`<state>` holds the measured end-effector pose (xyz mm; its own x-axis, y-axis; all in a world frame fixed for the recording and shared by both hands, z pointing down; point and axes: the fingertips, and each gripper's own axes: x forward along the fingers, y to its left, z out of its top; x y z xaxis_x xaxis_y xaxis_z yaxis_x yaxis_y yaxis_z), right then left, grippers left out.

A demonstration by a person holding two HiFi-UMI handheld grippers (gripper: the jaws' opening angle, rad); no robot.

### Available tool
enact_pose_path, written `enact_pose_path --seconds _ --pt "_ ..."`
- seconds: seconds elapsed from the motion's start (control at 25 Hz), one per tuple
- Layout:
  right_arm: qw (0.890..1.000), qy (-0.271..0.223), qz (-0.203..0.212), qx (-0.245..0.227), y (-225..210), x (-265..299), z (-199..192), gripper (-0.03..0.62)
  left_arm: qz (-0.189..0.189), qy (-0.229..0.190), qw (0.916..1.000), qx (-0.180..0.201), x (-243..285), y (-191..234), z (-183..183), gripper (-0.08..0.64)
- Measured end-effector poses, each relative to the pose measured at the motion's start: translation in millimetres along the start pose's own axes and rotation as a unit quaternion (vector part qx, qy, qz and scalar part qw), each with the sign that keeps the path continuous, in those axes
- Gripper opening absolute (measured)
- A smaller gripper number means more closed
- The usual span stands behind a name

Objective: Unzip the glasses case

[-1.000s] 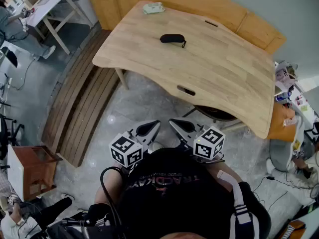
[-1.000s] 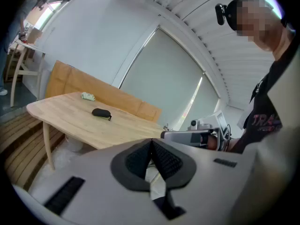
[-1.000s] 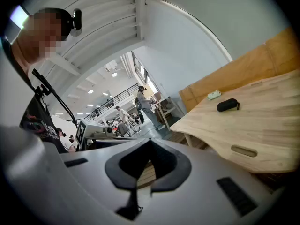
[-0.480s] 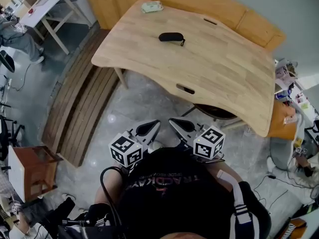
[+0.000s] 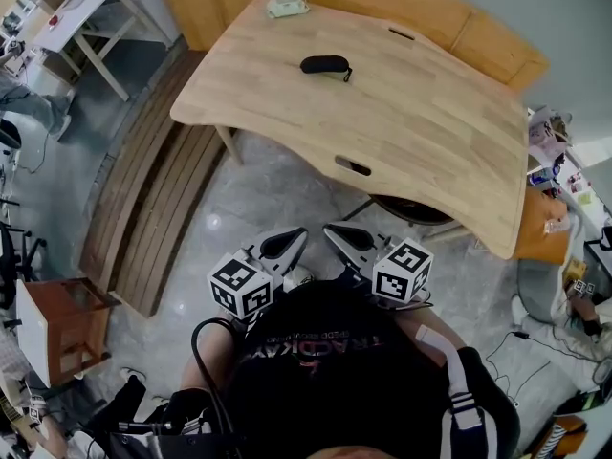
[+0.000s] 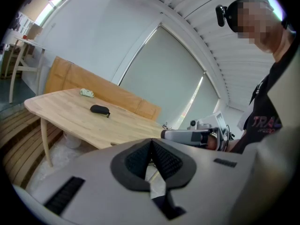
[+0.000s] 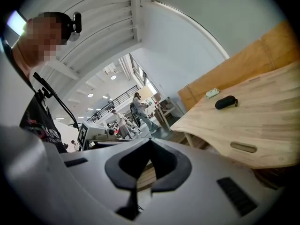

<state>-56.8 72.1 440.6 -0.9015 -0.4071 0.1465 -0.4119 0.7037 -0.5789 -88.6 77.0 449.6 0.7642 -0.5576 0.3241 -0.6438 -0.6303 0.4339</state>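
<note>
Glasses case (image 5: 325, 64): was small, black and oval, closed, with a short tab or loop sticking out at one end.
Place of the case: lay flat on the pale wooden counter (image 5: 430, 132), far ahead of both sets of fingers and well apart from them; sat closer to the counter's far side than to the near edge.
Left gripper (image 5: 298, 235): fingers clenched together, nothing between them, held over the floor short of the counter's near edge.
Right gripper (image 5: 331, 231): fingers likewise clenched on nothing, just beside the left pair, tips angled toward each other.
Head view only: showed both marker cubes (image 5: 242, 290) close against the person's dark shirt, the slatted wooden bench (image 5: 153, 208) to the left of the fingers, and a slot (image 5: 353, 167) cut in the counter.
Left gripper view only: showed the case (image 6: 99, 109) ahead and left of the fingertips (image 6: 151, 143), with a small pale green thing (image 6: 86, 93) beyond it.
Right gripper view only: showed the case (image 7: 225, 102) ahead and right of the fingertips (image 7: 150, 142), and people (image 7: 138, 110) standing in a bright hall far behind.
</note>
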Motion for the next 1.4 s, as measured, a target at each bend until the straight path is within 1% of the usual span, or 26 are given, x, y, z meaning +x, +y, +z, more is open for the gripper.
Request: enact_pose_path --seconds 0.36,0.76,1.04,1.4 --pt "1.000 0.004 -0.007 0.016 -21.6 -6.9 11.1 0.015 0.005 -0.001 1.0000 -0.008 16.8 1.4 5.3 0.012" --pt "0.999 0.011 -0.013 0.036 -60.3 -14.9 29.4 0.015 0.020 0.000 0.9996 -0.020 48.8 8.1 15.4 0.011" --pt "0.999 0.019 -0.007 0.041 -95.1 -16.1 49.1 0.015 0.040 0.002 0.9991 -0.013 77.1 13.2 25.6 0.011" --pt "0.999 0.035 0.011 0.033 -146.8 3.9 80.5 0.015 0.079 0.000 0.9964 -0.030 100.1 34.7 38.6 0.011"
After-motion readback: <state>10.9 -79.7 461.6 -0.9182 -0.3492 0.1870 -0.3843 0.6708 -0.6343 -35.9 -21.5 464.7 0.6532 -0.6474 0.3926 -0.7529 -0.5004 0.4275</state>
